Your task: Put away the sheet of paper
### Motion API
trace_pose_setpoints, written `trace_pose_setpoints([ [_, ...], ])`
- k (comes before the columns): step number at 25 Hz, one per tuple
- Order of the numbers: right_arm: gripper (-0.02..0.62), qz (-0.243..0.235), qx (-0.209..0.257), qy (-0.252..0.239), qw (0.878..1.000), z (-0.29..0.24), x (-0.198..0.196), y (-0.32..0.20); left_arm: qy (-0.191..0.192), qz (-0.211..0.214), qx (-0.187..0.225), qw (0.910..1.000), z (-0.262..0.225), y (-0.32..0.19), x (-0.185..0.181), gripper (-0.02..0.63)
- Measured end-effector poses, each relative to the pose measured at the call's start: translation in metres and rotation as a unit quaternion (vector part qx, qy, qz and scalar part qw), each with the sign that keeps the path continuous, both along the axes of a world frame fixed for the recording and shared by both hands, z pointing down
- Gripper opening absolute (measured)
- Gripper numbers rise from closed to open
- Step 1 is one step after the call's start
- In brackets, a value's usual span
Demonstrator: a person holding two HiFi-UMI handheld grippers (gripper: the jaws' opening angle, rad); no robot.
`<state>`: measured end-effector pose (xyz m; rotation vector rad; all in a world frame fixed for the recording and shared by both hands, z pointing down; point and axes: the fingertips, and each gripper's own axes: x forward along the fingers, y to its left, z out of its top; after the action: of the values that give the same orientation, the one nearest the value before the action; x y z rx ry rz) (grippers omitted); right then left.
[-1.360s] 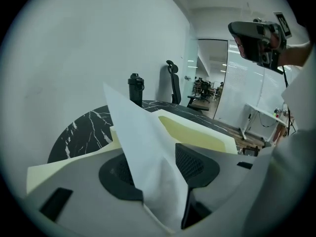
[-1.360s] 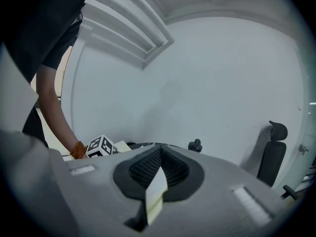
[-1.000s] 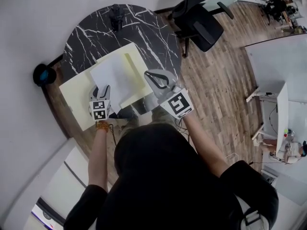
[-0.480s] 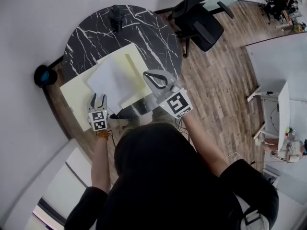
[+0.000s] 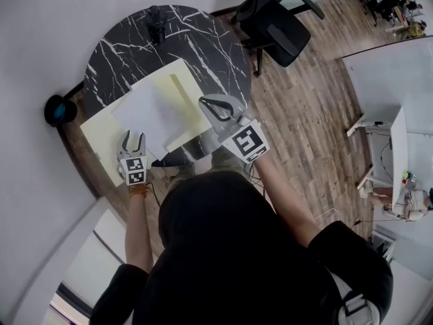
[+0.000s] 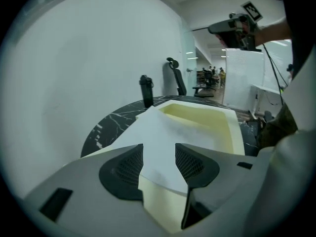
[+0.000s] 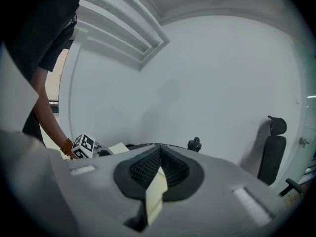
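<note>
A white sheet of paper (image 5: 150,110) lies on an open pale yellow folder (image 5: 100,131) on the round black marble table (image 5: 122,42). My left gripper (image 5: 131,139) is open at the sheet's near left corner. In the left gripper view the paper (image 6: 163,137) reaches in between the spread jaws, with the folder (image 6: 165,206) under it. My right gripper (image 5: 211,105) is shut on the folder's right flap (image 5: 181,90) and holds it raised; the right gripper view shows the yellow flap edge (image 7: 156,190) pinched between the jaws.
A black bottle (image 5: 155,20) stands at the table's far edge. A black office chair (image 5: 274,26) is on the wooden floor to the right. A white wall runs along the left side. A black and blue round object (image 5: 58,110) sits on the floor by the table.
My left gripper has drawn back to the left, off the sheet's near edge, and its jaws now stand apart. The sheet lies a little further left on the folder. The right gripper keeps its hold.
</note>
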<state>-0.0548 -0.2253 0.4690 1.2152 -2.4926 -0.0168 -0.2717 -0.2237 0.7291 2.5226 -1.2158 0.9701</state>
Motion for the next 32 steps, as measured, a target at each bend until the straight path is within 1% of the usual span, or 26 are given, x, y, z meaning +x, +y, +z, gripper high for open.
trace_pose_setpoints([
  [2, -0.002, 0.003, 0.003, -0.005, 1.0, 0.001, 0.002, -0.002, -0.007, 0.052, -0.016, 0.9985, 0.009, 0.002, 0.018, 0.216],
  [4, -0.002, 0.008, 0.005, -0.006, 1.0, 0.002, 0.006, -0.001, -0.007, 0.085, -0.04, 0.9956, 0.023, 0.004, 0.035, 0.216],
  [8, -0.002, 0.037, -0.003, -0.014, 0.999, -0.001, 0.024, -0.001, -0.024, 0.125, -0.089, 0.9879, 0.061, 0.001, 0.058, 0.216],
  [11, -0.002, 0.055, -0.001, -0.012, 0.998, -0.006, 0.038, -0.001, -0.029, 0.154, -0.098, 0.9827, 0.069, -0.001, 0.077, 0.216],
  [17, -0.002, 0.069, -0.001, -0.012, 0.998, -0.005, 0.052, 0.001, -0.051, 0.187, -0.146, 0.9702, 0.086, 0.011, 0.1, 0.216],
  [21, -0.002, 0.07, 0.003, -0.009, 0.998, -0.005, 0.054, 0.0, -0.062, 0.194, -0.162, 0.9655, 0.098, 0.013, 0.107, 0.215],
  [24, -0.002, 0.068, 0.001, -0.006, 0.998, -0.006, 0.055, 0.0, -0.071, 0.204, -0.166, 0.962, 0.1, 0.013, 0.109, 0.213],
  [28, -0.002, 0.069, -0.004, -0.004, 0.998, -0.005, 0.057, -0.001, -0.087, 0.232, -0.166, 0.9544, 0.101, 0.014, 0.118, 0.202],
  [32, -0.002, 0.07, -0.008, 0.0, 0.998, -0.006, 0.057, -0.004, -0.087, 0.252, -0.171, 0.9486, 0.102, 0.011, 0.13, 0.196],
])
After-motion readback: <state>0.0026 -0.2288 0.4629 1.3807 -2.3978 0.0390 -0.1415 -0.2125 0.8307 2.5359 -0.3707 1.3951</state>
